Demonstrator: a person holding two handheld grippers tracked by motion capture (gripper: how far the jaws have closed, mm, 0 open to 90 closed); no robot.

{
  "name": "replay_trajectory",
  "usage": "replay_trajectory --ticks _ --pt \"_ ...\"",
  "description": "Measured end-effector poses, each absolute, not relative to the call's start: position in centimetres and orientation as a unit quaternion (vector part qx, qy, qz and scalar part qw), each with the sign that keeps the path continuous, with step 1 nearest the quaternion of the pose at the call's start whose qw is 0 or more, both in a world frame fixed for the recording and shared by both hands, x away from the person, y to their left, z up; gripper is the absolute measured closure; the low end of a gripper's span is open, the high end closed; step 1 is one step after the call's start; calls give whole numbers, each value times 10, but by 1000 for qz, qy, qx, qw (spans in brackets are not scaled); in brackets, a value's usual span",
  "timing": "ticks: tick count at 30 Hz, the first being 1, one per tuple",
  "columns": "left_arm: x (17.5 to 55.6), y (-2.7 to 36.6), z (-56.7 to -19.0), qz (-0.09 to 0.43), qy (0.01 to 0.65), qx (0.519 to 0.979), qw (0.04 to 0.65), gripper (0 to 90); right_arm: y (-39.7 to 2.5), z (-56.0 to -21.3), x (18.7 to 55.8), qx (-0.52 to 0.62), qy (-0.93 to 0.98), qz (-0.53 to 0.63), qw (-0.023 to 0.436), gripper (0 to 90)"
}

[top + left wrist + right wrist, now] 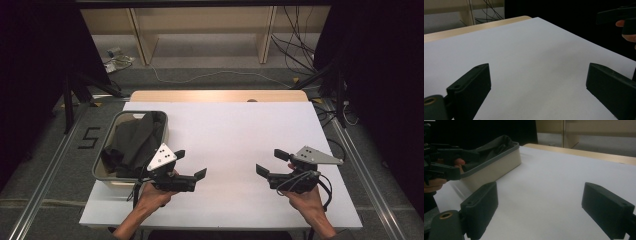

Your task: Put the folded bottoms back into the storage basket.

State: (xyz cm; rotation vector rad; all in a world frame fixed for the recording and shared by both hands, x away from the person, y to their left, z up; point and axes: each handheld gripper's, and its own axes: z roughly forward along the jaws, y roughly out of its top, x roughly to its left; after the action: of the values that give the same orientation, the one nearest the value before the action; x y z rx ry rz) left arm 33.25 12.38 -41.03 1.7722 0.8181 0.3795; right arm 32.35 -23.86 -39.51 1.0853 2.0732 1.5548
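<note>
Dark garment in the bin, both tongs empty

The dark, crumpled garment (pixel 135 140) lies heaped in the beige bin (pixel 106 176) at the tabletop's (pixel 240 135) left edge. Left tongs (pixel 191 164) hover beside it, spread; right tongs (pixel 271 162) spread, well apart. Best to reach over the rim and pinch a raised fold.

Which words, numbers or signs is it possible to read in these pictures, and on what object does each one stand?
"5": a dark figure marked on the grey floor, left of the table, beside the bin of dark cloth.
The grey plates on the left gripper and right gripper carry only small dots, no letters.
Nothing else readable; the bin's side in the right gripper view is plain.
</note>
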Motion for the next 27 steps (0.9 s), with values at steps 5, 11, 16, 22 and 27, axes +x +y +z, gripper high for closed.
replay_trajectory --ticks 5,11,16,22,27 --pt "326 129 -411 156 330 747 555 27 -241 -399 319 377 725 550 173 141" --pt "320 135 -412 164 323 748 556 26 -244 -403 310 376 724 550 180 142" --pt "317 141 -413 168 321 746 558 22 -244 -406 303 368 727 547 192 142" --pt "312 149 -414 177 318 745 560 12 -246 -408 298 370 724 547 199 145" --pt "310 154 -414 181 322 739 563 0 -247 -409 296 371 723 546 204 145"
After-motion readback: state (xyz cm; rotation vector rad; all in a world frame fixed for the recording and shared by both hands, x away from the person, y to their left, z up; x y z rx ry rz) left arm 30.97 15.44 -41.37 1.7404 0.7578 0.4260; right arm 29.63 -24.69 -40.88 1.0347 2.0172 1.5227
